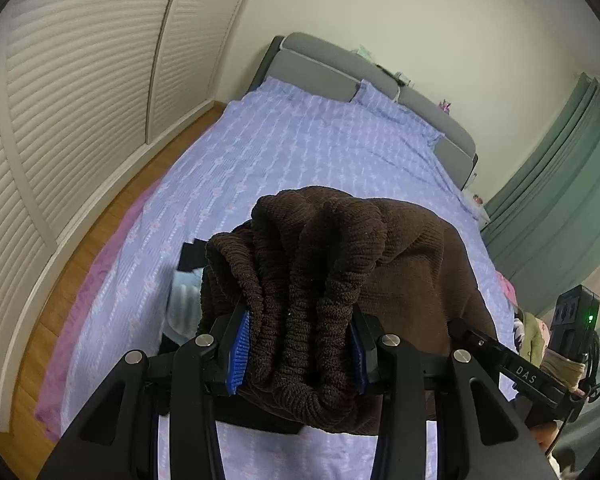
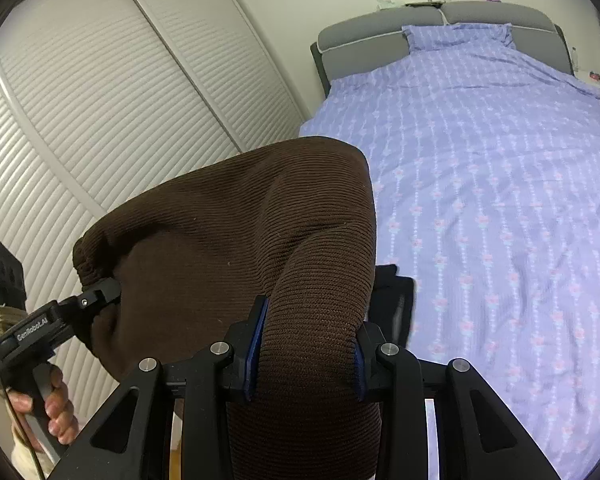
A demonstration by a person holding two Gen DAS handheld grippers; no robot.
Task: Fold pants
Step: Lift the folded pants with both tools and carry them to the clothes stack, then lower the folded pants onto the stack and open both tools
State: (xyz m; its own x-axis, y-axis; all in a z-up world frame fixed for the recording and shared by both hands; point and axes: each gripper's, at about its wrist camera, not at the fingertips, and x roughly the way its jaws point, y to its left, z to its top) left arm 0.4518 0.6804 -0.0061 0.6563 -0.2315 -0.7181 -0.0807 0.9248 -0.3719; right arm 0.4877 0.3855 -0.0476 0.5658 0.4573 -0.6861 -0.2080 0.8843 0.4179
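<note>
Right up close, the left gripper is clamped on a thick, bunched wad of the brown pants, its blue pads pressing the ribbed knit from both sides. In the other wrist view the right gripper is likewise clenched on a smooth rounded fold of the same brown pants, fabric filling the gap between its jaws. So the garment hangs between the two tools, lifted above the bed, draped across from one grip to the other.

At the left edge of the right wrist view, a hand wraps the handle of the left gripper, whose tip meets the pants' gathered edge. At the right edge of the left wrist view, the other tool shows with a small green light.

Under the cloth, some dark clothing and something pale blue lie on the lilac patterned bedspread. A pink sheet edge peeks out beside the wooden floor.

Farther back come the matching pillow, the grey headboard, the white louvred wardrobe doors and green curtains.
</note>
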